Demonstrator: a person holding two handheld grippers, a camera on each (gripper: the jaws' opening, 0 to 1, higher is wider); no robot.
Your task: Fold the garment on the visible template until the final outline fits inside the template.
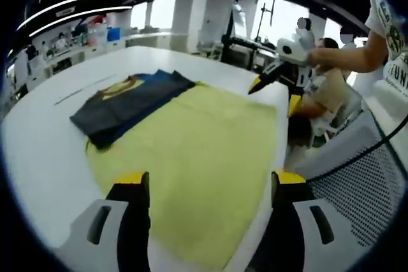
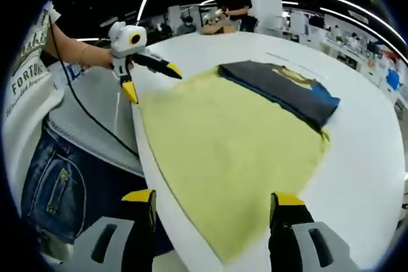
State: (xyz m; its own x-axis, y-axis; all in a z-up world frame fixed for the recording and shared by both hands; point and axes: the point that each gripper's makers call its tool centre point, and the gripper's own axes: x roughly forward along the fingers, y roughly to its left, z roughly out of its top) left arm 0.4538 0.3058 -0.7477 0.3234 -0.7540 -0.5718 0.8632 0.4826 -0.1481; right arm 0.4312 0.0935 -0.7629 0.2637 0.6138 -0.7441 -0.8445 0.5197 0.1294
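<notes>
In the left gripper view, the yellow template point(image 1: 204, 151) runs down to 6 o'clock, where the left gripper point(image 1: 210, 189) covers its near edge. The folded garment point(image 1: 127, 103) lies on the template's corner at 10 o'clock and hides it. The gold print on the garment is too blurry to read. The person point(image 1: 382, 42) at 2 o'clock is cut off by the picture's edge.

In the right gripper view, the right gripper point(image 2: 213, 211) covers the template's point(image 2: 223, 157) near tip at 6 o'clock. The garment point(image 2: 280, 90) hides the template's far corner at 1 o'clock. The words on the person's shirt point(image 2: 25, 87) at 9 o'clock are cut off.
</notes>
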